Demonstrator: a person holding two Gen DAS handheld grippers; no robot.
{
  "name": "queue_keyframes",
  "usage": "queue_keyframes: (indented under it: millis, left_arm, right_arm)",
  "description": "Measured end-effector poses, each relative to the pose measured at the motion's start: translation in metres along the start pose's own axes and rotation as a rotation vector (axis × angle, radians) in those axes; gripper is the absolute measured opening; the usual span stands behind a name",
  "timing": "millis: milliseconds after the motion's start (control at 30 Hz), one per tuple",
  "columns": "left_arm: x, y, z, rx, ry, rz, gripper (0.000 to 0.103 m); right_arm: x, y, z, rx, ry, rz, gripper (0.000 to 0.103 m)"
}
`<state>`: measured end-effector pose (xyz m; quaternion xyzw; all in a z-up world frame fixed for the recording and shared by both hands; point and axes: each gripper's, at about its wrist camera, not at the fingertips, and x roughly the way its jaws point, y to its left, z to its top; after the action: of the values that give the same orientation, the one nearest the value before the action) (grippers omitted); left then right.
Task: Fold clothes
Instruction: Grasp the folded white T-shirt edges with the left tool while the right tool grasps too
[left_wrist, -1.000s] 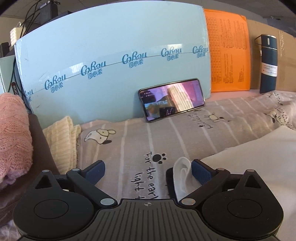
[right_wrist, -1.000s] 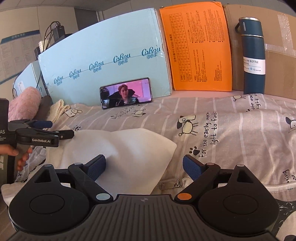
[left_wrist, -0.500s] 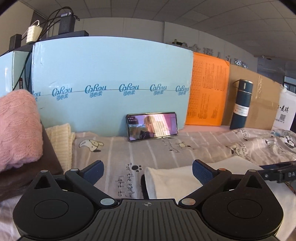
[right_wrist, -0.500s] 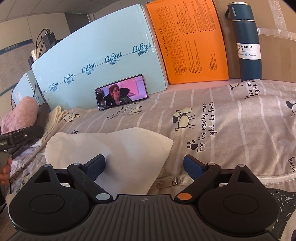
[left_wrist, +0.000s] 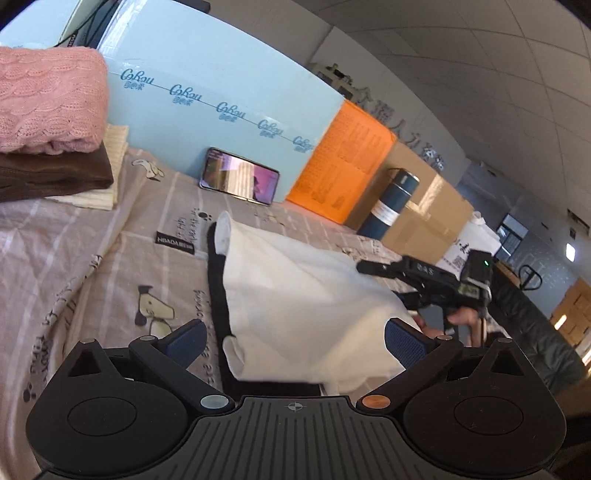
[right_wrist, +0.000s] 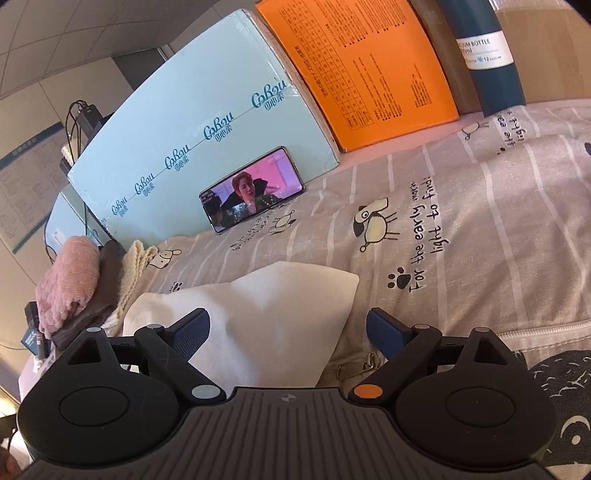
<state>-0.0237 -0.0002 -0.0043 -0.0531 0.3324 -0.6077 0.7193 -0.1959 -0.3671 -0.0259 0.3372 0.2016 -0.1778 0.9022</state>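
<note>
A white garment (left_wrist: 303, 280) with a black edge (left_wrist: 218, 280) lies spread on the printed grey bed sheet (left_wrist: 110, 266). My left gripper (left_wrist: 295, 343) hovers over its near end, jaws open wide, pads touching nothing. In the right wrist view the same garment (right_wrist: 273, 314) lies under and ahead of my right gripper (right_wrist: 290, 328), which is also open, with the cloth below its fingers and not pinched. In the left wrist view a hand holds the right gripper (left_wrist: 373, 269) over the garment's far right side.
Folded clothes are stacked at the left, a pink sweater (left_wrist: 48, 103) on top. A phone (left_wrist: 238, 181) leans on a light blue box (left_wrist: 221, 96). To its right stand an orange folder (left_wrist: 343, 166), a dark blue bottle (left_wrist: 391, 203) and a cardboard box (left_wrist: 424, 214). A dark printed cloth (right_wrist: 561, 406) lies at the near right.
My left gripper pulled back from the garment's corner, swung left and rolled, so its view is tilted. The right gripper rolled and shifted slightly. Both stayed open.
</note>
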Motion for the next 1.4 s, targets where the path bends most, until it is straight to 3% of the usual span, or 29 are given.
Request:
queue_keyframes:
  millis: [100, 233, 433, 533, 667, 867, 1000, 1067, 1200, 1233, 1333, 1400]
  left_arm:
    - [-0.002, -0.012, -0.013, 0.006, 0.045, -0.038, 0.103]
    - [0.003, -0.027, -0.022, 0.071, 0.116, -0.015, 0.103]
    - [0.036, -0.028, -0.028, 0.012, 0.244, 0.009, 0.103]
    - [0.047, -0.027, -0.022, -0.032, 0.229, 0.043, 0.103]
    - [0.059, -0.022, -0.019, -0.113, 0.125, 0.075, 0.103]
    - [0.081, -0.023, -0.015, -0.202, 0.000, 0.013, 0.103]
    - [0.086, -0.026, -0.016, -0.149, -0.007, 0.092, 0.102]
    - [0.083, -0.026, -0.017, -0.132, -0.017, 0.125, 0.094]
    - [0.078, -0.028, -0.019, -0.082, -0.040, 0.206, 0.039]
    - [0.077, -0.029, -0.019, -0.060, -0.045, 0.221, 0.032]
    - [0.076, -0.037, -0.017, 0.006, -0.057, 0.243, 0.018]
    - [0.076, -0.045, -0.013, 0.064, -0.073, 0.253, 0.016]
  right_arm:
    - [0.009, -0.002, 0.009, 0.047, 0.039, 0.006, 0.093]
    - [0.024, 0.010, 0.023, -0.019, 0.131, -0.003, 0.094]
    - [0.036, 0.015, 0.027, -0.029, 0.151, 0.010, 0.094]
    - [0.035, 0.015, 0.024, -0.023, 0.133, 0.022, 0.091]
    - [0.034, 0.012, 0.022, -0.010, 0.115, 0.030, 0.087]
    - [0.029, 0.017, 0.016, -0.048, 0.089, 0.008, 0.057]
    - [0.021, 0.020, 0.014, -0.086, 0.048, 0.050, 0.025]
    - [0.015, 0.026, 0.013, -0.126, 0.019, 0.062, 0.019]
    - [0.005, 0.037, 0.011, -0.182, -0.038, 0.058, 0.014]
    - [0.001, 0.040, 0.011, -0.194, -0.056, 0.062, 0.012]
    - [-0.015, 0.047, 0.015, -0.217, -0.114, 0.087, 0.010]
    - [-0.028, 0.053, 0.018, -0.239, -0.159, 0.102, 0.010]
